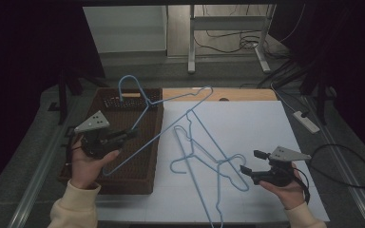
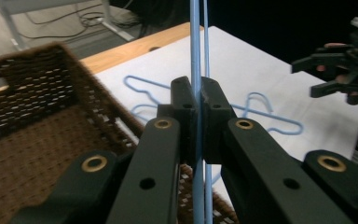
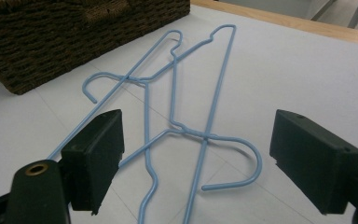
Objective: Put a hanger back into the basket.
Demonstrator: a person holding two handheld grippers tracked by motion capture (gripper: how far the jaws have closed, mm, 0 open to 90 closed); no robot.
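High view: thin blue wire hanger (image 1: 171, 107) (triangular) over woven basket (image 1: 138, 175).

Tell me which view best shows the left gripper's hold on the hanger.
Left gripper view: the left gripper pinches the lifted hanger wire between shut jaws. High view shows the hold small, above the basket.

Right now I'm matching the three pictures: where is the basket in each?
High view: basket at left centre, beside the white sheet.
Left gripper view: basket at left.
Right gripper view: basket at top left.
Shared landmark: the crossed blue hangers lying on the sheet.
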